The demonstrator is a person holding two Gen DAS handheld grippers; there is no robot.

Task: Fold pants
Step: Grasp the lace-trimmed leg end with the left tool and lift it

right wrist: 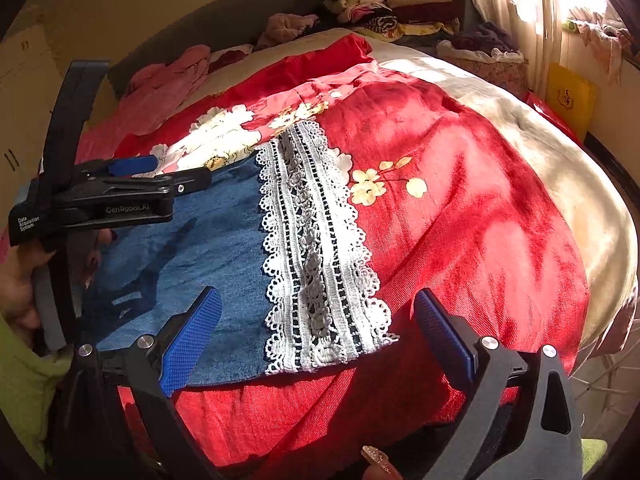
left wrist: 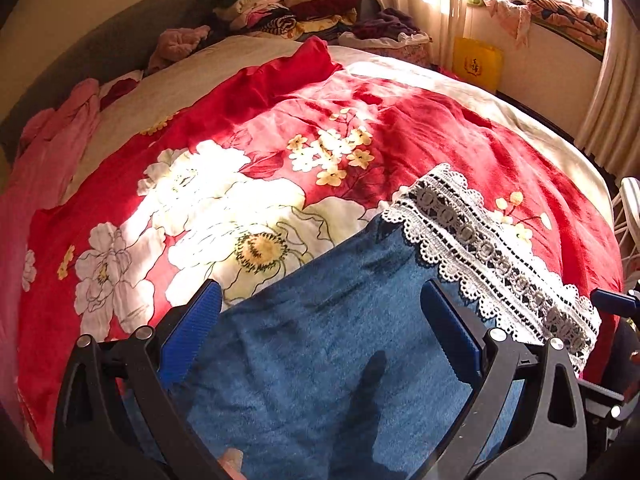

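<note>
Blue denim pants (left wrist: 320, 352) with a wide white lace hem (left wrist: 492, 256) lie flat on a red floral bedspread (left wrist: 420, 128). My left gripper (left wrist: 320, 312) hovers open just above the denim, its blue pads (left wrist: 192, 328) wide apart with nothing between them. In the right wrist view the pants (right wrist: 200, 248) stretch left from the lace hem (right wrist: 316, 248). My right gripper (right wrist: 320, 320) stands open over the hem's near corner, empty. The left gripper (right wrist: 176, 174) shows from the side over the denim, held by a hand (right wrist: 20, 280).
Stacks of folded clothes (left wrist: 304, 4) sit at the head of the bed, and a pink garment (left wrist: 48, 152) lies along the left edge. A yellow bag (left wrist: 478, 64), curtains (left wrist: 608, 120) and a white rack (left wrist: 630, 220) stand to the right of the bed.
</note>
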